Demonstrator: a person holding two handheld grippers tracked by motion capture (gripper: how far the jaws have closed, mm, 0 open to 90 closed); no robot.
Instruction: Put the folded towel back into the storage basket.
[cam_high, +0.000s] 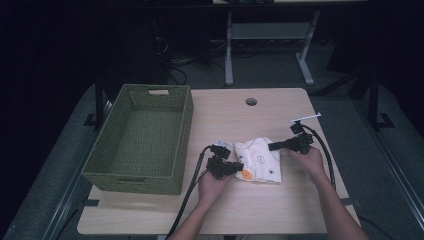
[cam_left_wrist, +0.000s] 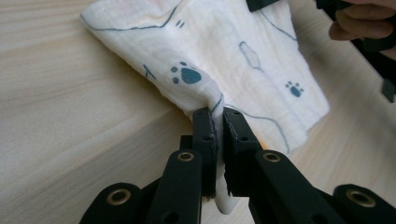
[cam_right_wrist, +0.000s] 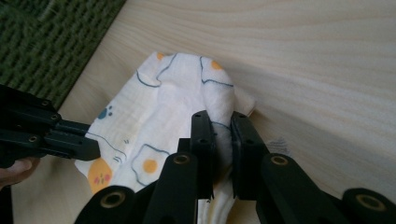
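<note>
Gripping the printed cloth (cam_high: 259, 159) at two opposite edges, I have both tongs closed on it. My left gripper (cam_left_wrist: 218, 122) has its jaws pressed together over a pinched-up ridge of the fabric, right by the blue paw print, and a tail of cloth hangs out below the pads. My right gripper (cam_right_wrist: 219, 122) is clamped the same way on the far edge, a fold of the cloth bunched between its jaws. The cloth lies flat on the wooden table (cam_high: 280, 105) between my two tongs, loosely folded, not yet lifted clear of the surface. Off beyond my left gripper stands the green woven basket (cam_high: 176, 107), with nothing visible inside it. As I judge it, the grasping is done: both holds look secure. What remains is the lift, and then whatever comes of it, most likely carrying the cloth over to the basket or folding it.
</note>
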